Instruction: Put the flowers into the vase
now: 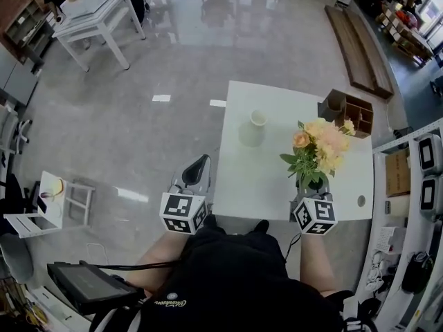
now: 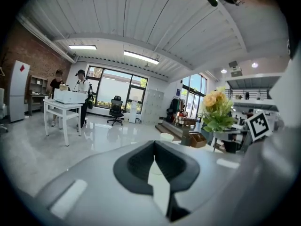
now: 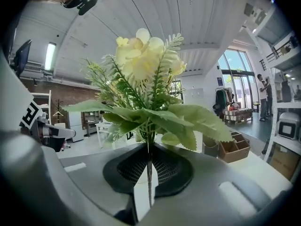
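We pinch the flowers (image 1: 318, 147) by the stem in our right gripper (image 3: 148, 173), jaws narrow, over the white table's (image 1: 277, 182) near edge. The vase (image 1: 252, 128) stands upright, well apart. Our left gripper (image 2: 154, 173) is empty, jaws together.

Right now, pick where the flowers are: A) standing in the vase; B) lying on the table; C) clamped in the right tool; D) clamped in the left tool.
C: the flowers are pinched by the stem in the right tool; the vase holds none.
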The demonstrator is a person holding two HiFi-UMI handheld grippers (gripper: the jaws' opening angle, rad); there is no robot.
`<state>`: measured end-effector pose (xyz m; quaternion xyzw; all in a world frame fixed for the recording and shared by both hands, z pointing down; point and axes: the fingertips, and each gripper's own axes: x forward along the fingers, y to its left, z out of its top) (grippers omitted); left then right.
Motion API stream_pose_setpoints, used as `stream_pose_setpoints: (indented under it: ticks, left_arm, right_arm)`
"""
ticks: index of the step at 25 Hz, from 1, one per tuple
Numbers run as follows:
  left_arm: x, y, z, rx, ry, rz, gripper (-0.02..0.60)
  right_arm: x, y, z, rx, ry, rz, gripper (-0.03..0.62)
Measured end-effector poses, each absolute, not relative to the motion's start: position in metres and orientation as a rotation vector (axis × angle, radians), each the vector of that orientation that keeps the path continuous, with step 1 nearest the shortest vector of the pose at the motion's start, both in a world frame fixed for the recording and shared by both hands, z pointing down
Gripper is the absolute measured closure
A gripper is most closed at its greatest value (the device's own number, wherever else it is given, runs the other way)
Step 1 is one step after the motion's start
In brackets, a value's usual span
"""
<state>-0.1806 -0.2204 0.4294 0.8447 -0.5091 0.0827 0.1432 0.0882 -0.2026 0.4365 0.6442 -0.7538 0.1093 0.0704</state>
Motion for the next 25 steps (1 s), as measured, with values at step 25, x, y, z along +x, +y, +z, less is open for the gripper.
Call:
stream_pose_setpoints:
  ticks: [25]
  left_arm:
    - [-0.183, -0.230, 0.431, 2.465, -1.399, 0.252, 0.575]
  right_arm:
    - [0.025, -0.294, 0.327, 1.880, -2.515, 0.072, 0.562]
